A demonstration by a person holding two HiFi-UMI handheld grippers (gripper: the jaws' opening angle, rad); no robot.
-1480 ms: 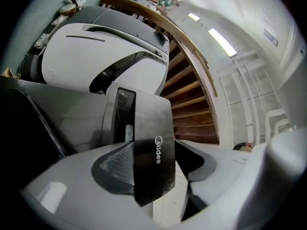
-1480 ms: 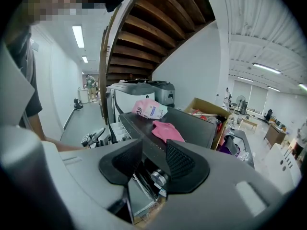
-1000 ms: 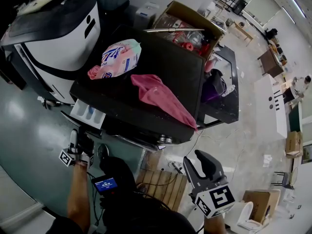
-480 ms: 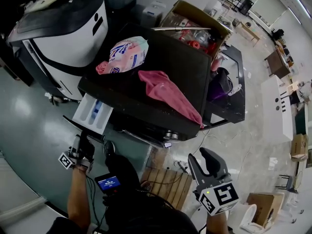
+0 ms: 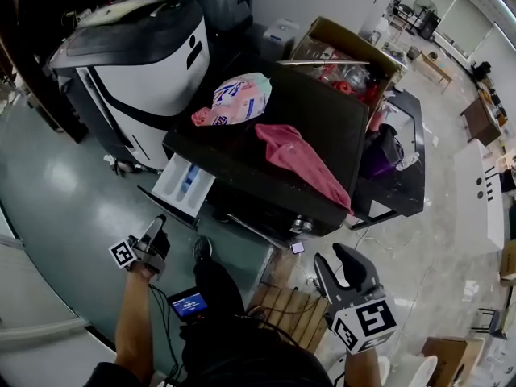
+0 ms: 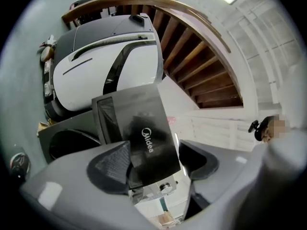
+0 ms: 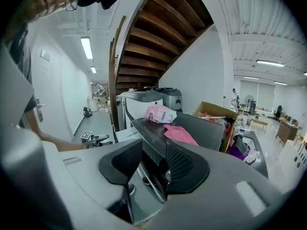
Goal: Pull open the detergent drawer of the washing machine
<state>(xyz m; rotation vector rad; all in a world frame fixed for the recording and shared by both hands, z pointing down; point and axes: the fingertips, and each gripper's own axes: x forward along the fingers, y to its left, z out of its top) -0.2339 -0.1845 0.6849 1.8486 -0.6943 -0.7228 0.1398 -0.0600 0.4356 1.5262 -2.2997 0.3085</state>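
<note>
The black washing machine [image 5: 326, 111] stands mid-view, and its detergent drawer [image 5: 187, 185] juts out at the front left, showing white compartments. My left gripper [image 5: 157, 226] hangs just in front of the drawer's dark front edge, apart from it, jaws open. In the left gripper view the black drawer front [image 6: 144, 128] fills the gap beyond my left gripper [image 6: 153, 157], with nothing gripped. My right gripper [image 5: 337, 263] is held low at the right, away from the machine, open and empty. In its own view my right gripper [image 7: 154, 159] looks along the machine's top [image 7: 196, 123].
A pink cloth [image 5: 302, 164] and a pink packet [image 5: 238, 99] lie on the machine's top. A white and black appliance [image 5: 137, 47] stands left of it, an open cardboard box [image 5: 347, 51] behind. A wooden pallet [image 5: 290, 313] lies on the floor below.
The drawer stands further out of the machine than a second ago. My left gripper has come off its front edge. The right gripper has hardly moved.
</note>
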